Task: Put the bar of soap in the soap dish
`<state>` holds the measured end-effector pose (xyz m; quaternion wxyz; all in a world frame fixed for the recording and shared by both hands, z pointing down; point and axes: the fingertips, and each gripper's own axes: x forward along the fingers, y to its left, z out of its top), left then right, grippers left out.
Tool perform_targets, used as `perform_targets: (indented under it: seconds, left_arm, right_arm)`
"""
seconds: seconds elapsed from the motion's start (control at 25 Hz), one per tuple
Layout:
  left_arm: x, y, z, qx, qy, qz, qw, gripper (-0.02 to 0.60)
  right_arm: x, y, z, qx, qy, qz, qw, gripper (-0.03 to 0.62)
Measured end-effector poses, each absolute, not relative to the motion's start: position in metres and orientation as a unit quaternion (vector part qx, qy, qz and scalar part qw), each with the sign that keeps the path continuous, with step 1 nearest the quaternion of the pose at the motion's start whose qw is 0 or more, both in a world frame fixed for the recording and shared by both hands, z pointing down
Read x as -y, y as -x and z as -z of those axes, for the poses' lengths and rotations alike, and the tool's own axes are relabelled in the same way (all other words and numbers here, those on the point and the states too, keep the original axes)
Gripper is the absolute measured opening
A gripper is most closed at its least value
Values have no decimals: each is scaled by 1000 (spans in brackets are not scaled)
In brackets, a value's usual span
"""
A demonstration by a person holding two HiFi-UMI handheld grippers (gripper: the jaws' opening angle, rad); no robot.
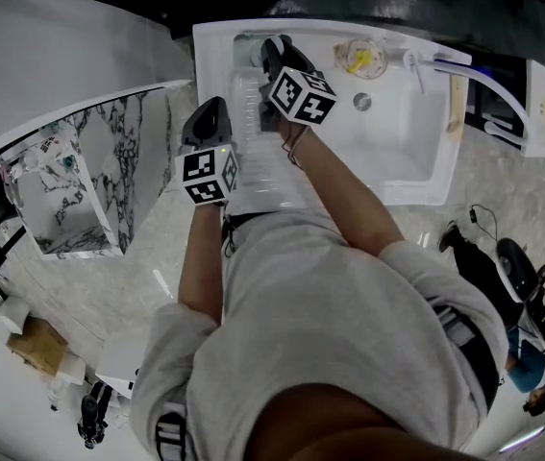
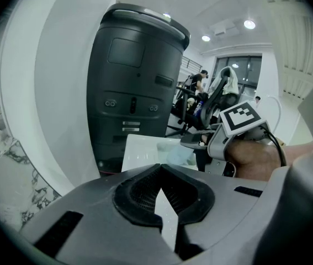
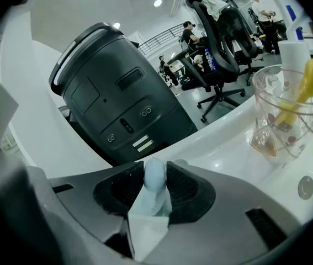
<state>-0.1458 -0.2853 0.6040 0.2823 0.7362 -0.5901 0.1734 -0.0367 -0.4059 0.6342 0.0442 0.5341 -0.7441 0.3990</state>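
Note:
A pale blue bar of soap [image 3: 154, 184] is pinched between the pads of my right gripper [image 3: 156, 170], which is shut on it. In the head view the right gripper [image 1: 274, 48] reaches over the back left corner of the white sink [image 1: 416, 176]. Beside it, a clear ridged dish [image 1: 245, 99] lies on the sink's left rim. From the left gripper view, the soap [image 2: 179, 156] hangs just over a white surface [image 2: 142, 150]. My left gripper [image 2: 160, 170] has its tips together with nothing between them. It hovers at the sink's left edge [image 1: 212, 113].
A clear cup [image 3: 288, 115] holding something yellow stands on the back rim, right of the right gripper. A tall dark grey bin [image 2: 134, 87] stands behind the sink. The drain [image 1: 361, 101] and a white faucet [image 1: 414, 65] are further right. A marble-patterned box [image 1: 80, 181] stands at the left.

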Motion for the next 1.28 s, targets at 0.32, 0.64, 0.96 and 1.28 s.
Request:
perform_targets:
  seconds: [0.32, 0.64, 0.96, 1.28]
  left_arm:
    - [286, 141, -604, 588, -739, -174, 280, 17]
    - [284, 142, -604, 588, -739, -172, 280, 17]
    - [280, 143, -601, 591, -737, -170, 280, 17]
    - [275, 145, -601, 591, -737, -169, 281, 17]
  right_arm:
    - [400, 37, -636, 763, -522, -375, 74, 170]
    - [393, 44, -638, 780, -511, -343, 112, 198]
    - [390, 50, -639, 798, -495, -307, 154, 238]
    - [389, 49, -643, 800, -494, -295, 171, 253]
